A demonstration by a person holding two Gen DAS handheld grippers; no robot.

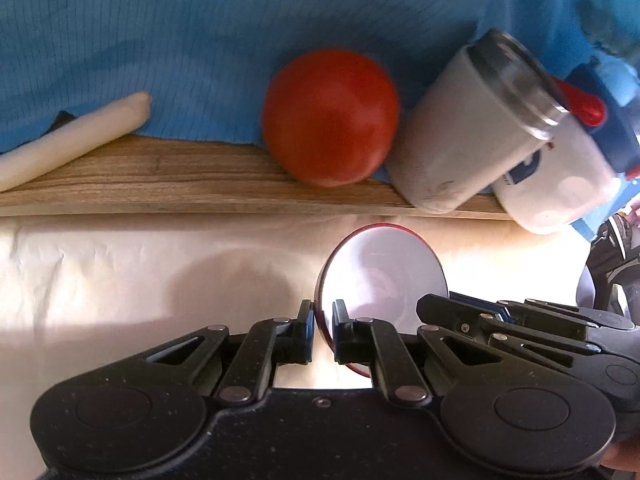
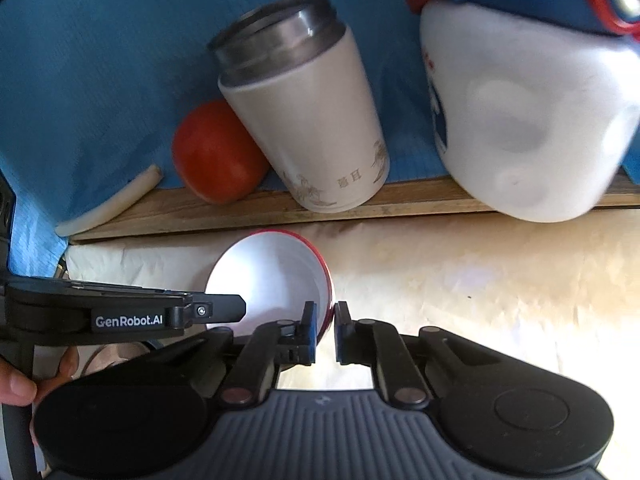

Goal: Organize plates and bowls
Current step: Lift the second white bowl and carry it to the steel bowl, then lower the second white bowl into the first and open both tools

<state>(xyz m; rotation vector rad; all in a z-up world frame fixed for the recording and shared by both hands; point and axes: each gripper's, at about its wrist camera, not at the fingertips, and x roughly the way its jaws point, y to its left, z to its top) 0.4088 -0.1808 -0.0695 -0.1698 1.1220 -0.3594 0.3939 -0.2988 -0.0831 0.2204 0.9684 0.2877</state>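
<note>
Red-rimmed white bowl [image 1: 380, 276] [image 2: 272, 280] was held above cream cloth [image 1: 120, 280], near wooden ledge [image 1: 180, 176]. Left rim was pinched by left gripper [image 1: 323, 332], right rim by right gripper [image 2: 325, 334], jaws narrow. Tomato [image 1: 330, 116], white tumbler [image 1: 472, 128], white jug [image 2: 528, 112] were ranged on ledge beyond.
</note>
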